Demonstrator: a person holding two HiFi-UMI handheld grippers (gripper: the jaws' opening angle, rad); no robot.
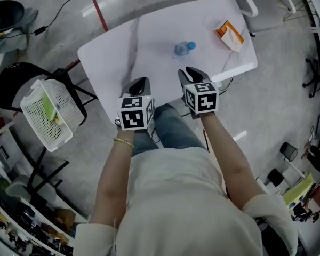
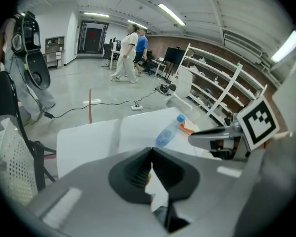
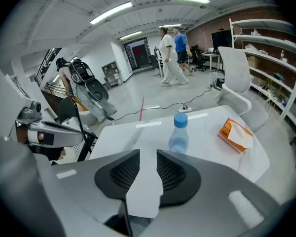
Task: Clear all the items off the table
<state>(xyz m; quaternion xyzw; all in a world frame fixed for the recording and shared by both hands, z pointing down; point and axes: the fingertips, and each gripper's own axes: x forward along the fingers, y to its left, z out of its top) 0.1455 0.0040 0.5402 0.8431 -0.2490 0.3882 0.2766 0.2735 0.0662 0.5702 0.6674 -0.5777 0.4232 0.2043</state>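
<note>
Left hand-held gripper (image 2: 151,152) pressed together, right hand-held gripper (image 3: 148,155) slightly spread (both empty); gripper views alone show people (image 2: 130,53).

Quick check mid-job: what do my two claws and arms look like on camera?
The left claw and right claw: grey bodies, black ribbed pads, each topped by a white cube with black square markers. Pale rolled-up sleeves; gold bracelet on the left wrist.
</note>
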